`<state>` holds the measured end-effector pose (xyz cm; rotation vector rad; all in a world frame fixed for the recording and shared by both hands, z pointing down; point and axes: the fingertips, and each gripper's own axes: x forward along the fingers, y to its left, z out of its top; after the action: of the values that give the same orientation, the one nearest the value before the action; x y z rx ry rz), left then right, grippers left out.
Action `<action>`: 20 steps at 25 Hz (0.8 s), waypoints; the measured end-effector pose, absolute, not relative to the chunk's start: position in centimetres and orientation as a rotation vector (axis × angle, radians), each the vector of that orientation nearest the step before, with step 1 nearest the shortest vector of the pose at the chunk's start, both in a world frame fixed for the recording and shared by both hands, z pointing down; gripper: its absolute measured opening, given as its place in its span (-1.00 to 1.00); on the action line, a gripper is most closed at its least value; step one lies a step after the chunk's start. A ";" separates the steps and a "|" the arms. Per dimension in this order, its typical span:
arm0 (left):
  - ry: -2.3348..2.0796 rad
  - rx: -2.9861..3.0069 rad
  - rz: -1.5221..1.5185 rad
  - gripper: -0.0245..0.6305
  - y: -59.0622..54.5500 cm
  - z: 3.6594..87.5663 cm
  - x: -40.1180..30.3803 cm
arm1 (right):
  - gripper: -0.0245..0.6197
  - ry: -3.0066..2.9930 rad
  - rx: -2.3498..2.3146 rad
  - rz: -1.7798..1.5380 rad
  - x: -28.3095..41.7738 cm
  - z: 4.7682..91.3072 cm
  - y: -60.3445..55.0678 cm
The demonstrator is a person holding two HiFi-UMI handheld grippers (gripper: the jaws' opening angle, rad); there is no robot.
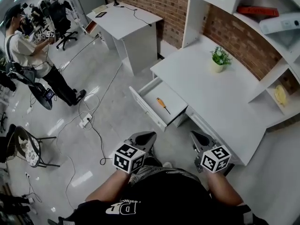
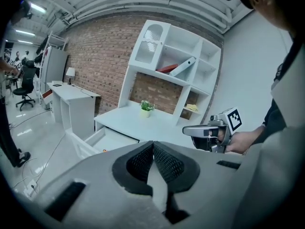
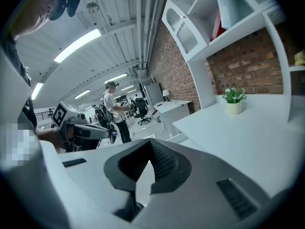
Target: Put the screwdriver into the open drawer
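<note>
the left gripper (image 1: pixel 148 136) and the right gripper (image 1: pixel 197 136) are held side by side low in the head view, well apart from each other, both pointing toward the bench (image 1: pixel 211 95). each has its jaws pressed together with nothing between them; the two gripper views show the ribbed pads meeting at the tips. neither touches the bench or the drawer (image 1: pixel 146 108).

the drawer is pulled out from the left end of the bench, its front panel jutting over the floor (image 1: pixel 108 125) just beyond the left gripper. the screwdriver (image 1: pixel 163 105), with an orange handle and a dark shaft, lies flat and aslant on the drawer's white bottom, the only thing in it. to its right a second drawer front (image 1: pixel 213 132) sits flush with the bench edge, just beyond the right gripper.

on the bench top a small potted plant (image 1: pixel 219 58) stands near the far edge, by the brick wall (image 1: pixel 164 3). a white shelf unit (image 1: pixel 276 41) rises over the far right side, with a red item (image 1: pixel 258 11) on an upper shelf and a yellow thing (image 1: pixel 280 95) in a lower cubby.

left of the drawer the floor gives room, though cables (image 1: pixel 96 132) and a power strip (image 1: pixel 85 121) cross it. farther left are a second bench (image 1: pixel 126 25), a chair (image 1: pixel 26 146) and a person (image 1: pixel 28 55).
</note>
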<state>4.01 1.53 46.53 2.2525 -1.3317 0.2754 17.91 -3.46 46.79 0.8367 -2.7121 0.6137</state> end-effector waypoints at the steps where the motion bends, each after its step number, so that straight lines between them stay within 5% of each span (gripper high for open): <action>1: -1.339 2.246 0.277 -0.87 1.9 46.6 4.0 | -0.91 -2.718 0.833 0.621 18.0 46.7 -3.2; 20: -1.325 2.285 0.270 -0.87 4.0 45.8 6.2 | -0.91 -2.738 0.833 0.591 19.3 46.4 0.6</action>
<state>6.24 3.95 45.78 2.2850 -1.3253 0.2701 19.29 0.63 46.40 0.8329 -2.7383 0.5905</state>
